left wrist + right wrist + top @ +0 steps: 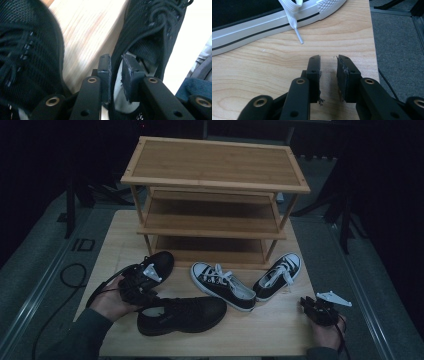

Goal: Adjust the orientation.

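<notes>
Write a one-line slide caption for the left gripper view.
Left tongs pinching the collar of a black mesh shoe, with its twin lying alongside on the wooden table.

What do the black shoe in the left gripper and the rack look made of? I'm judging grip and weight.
Black shoe: probably woven mesh fabric, matte, with a visible knit texture. Rack: looks like light wood or bamboo with fine grain lines and a smooth finish.

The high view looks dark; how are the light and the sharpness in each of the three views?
High view: dim, surroundings almost black, shoe rack still readable. Left gripper view: table overexposed to white at right, black shoe slightly soft. Right gripper view: bright and even, wood grain sharp, white lace clear.
</notes>
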### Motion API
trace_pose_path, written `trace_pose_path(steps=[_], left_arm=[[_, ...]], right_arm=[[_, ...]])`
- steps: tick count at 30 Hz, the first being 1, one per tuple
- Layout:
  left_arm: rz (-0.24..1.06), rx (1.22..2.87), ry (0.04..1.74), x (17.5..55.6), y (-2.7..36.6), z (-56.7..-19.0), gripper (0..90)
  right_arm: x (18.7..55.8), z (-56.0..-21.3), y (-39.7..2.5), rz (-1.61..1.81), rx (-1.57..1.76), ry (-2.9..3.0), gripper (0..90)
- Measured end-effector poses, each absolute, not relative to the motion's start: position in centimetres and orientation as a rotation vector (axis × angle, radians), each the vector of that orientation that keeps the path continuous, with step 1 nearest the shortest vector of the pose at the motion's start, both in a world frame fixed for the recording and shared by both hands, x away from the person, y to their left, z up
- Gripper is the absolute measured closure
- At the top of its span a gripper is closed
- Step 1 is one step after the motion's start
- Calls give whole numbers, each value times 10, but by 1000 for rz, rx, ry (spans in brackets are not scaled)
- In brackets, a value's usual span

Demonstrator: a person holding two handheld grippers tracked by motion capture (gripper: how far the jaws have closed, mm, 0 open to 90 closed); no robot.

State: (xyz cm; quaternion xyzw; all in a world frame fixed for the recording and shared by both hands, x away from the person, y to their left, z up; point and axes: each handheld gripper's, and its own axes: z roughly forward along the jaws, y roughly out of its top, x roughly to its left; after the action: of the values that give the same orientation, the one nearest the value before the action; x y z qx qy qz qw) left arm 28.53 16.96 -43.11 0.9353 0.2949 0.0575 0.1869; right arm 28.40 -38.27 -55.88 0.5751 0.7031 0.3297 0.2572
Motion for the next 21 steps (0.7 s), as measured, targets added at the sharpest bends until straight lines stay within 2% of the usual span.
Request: trace_pose_path(steps=[4, 21], left_arm=[[165, 2670, 798, 288, 159, -433, 758], [159, 2696, 766, 288, 157, -437, 657]], right_arm=[[284, -559, -383, 898, 1560, 1908, 722], [284, -559, -383, 900, 1560, 1909, 718]])
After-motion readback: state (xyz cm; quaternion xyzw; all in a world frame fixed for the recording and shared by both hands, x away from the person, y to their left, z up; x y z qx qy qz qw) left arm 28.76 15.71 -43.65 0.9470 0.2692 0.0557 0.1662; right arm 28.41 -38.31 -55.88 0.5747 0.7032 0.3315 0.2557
